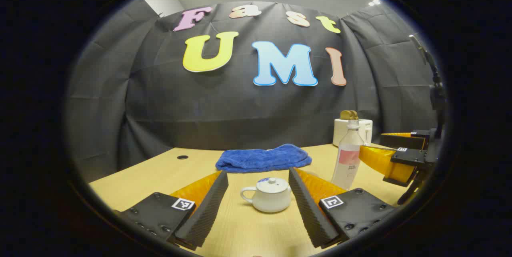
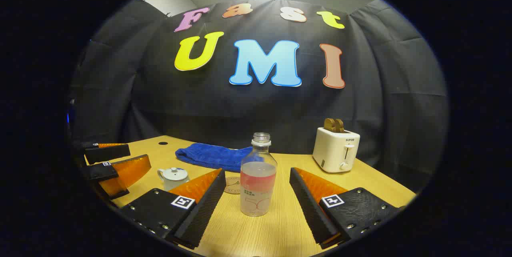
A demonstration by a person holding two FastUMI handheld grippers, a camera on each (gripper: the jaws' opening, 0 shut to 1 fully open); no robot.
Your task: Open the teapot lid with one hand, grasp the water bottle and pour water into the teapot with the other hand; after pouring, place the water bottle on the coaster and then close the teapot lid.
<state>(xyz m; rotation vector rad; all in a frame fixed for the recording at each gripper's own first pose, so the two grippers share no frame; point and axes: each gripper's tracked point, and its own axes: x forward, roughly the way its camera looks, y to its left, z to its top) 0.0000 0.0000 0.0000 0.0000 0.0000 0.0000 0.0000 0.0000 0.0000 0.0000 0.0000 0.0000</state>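
Standing upright, uncapped water bottle (image 2: 258,181); teapot (image 1: 269,195) handle left.

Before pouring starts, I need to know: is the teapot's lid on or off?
On. The lid sits on the teapot, knob up, between the open left claw fingers.

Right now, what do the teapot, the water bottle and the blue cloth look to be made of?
Teapot: probably glazed ceramic, being white, opaque and softly shiny. Water bottle: clear thin plastic by the look, with liquid visible through the wall and a printed label band. Blue cloth: fuzzy, towel-like fabric, matte and rumpled.
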